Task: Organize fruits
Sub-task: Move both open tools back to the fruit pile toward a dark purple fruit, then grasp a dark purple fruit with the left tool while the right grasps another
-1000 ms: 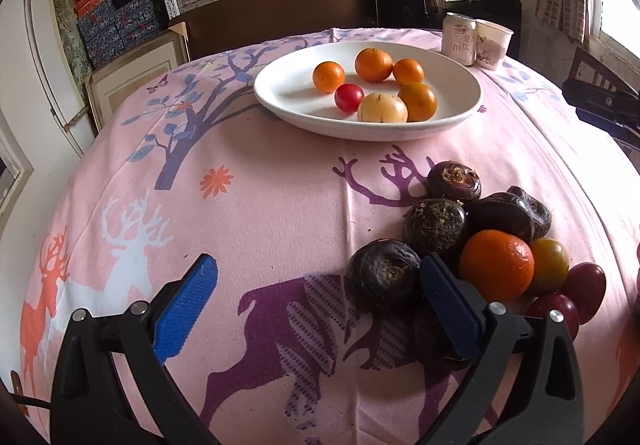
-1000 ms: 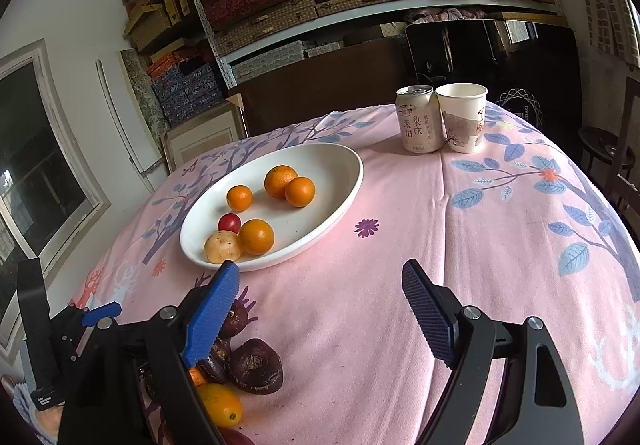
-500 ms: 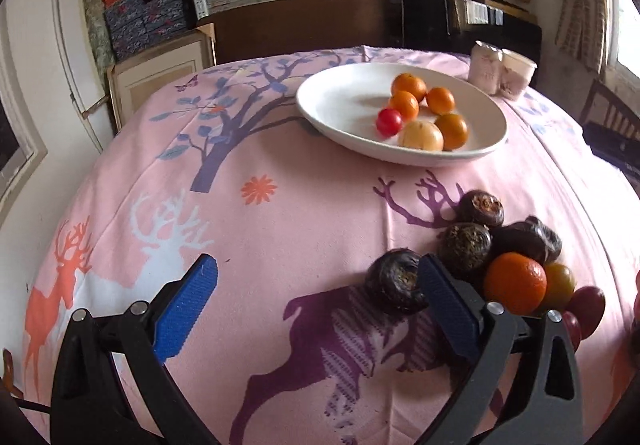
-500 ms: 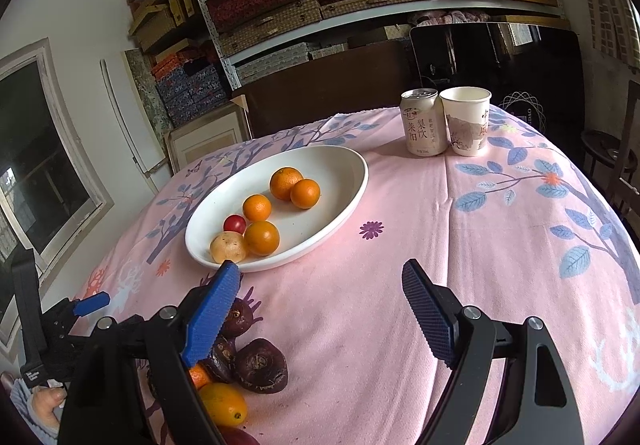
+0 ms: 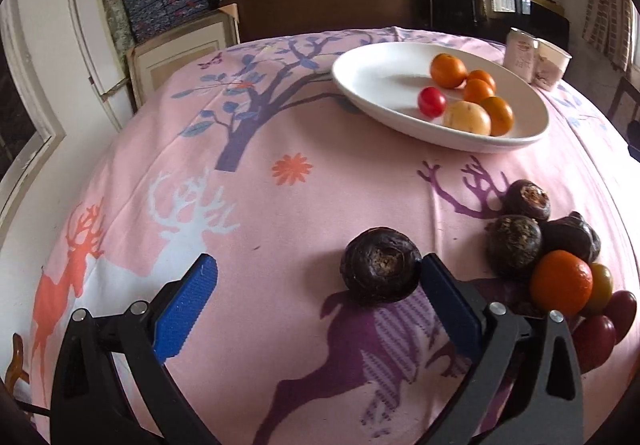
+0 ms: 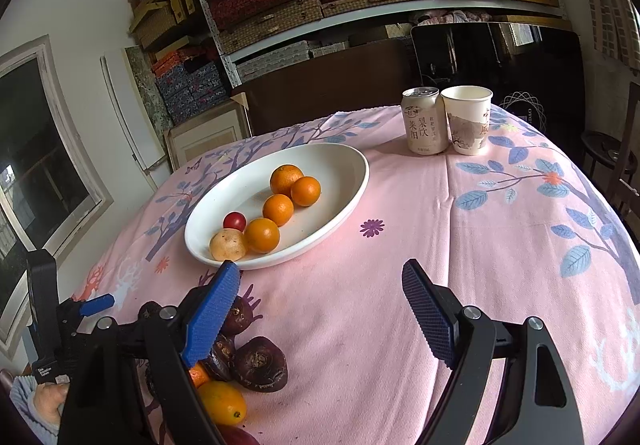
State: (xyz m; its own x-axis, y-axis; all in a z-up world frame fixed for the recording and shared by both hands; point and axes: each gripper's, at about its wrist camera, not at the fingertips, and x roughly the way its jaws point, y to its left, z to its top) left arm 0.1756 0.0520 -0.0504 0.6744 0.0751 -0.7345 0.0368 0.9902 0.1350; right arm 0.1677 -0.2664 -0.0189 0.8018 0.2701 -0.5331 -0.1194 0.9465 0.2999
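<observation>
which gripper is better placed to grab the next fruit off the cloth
Left. The open left gripper has the dark round water chestnut against its right pad. The open right gripper faces bare pink tablecloth.

The left tool (image 5: 316, 301) stands wide open, and a dark brown round water chestnut (image 5: 380, 265) touches its right pad.

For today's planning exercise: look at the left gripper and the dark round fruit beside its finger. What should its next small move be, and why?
Probably shift the left gripper slightly right to centre its open jaws on the dark fruit, then close. The fruit sits against the right finger, apart from the pile, while the white plate has room.
</observation>
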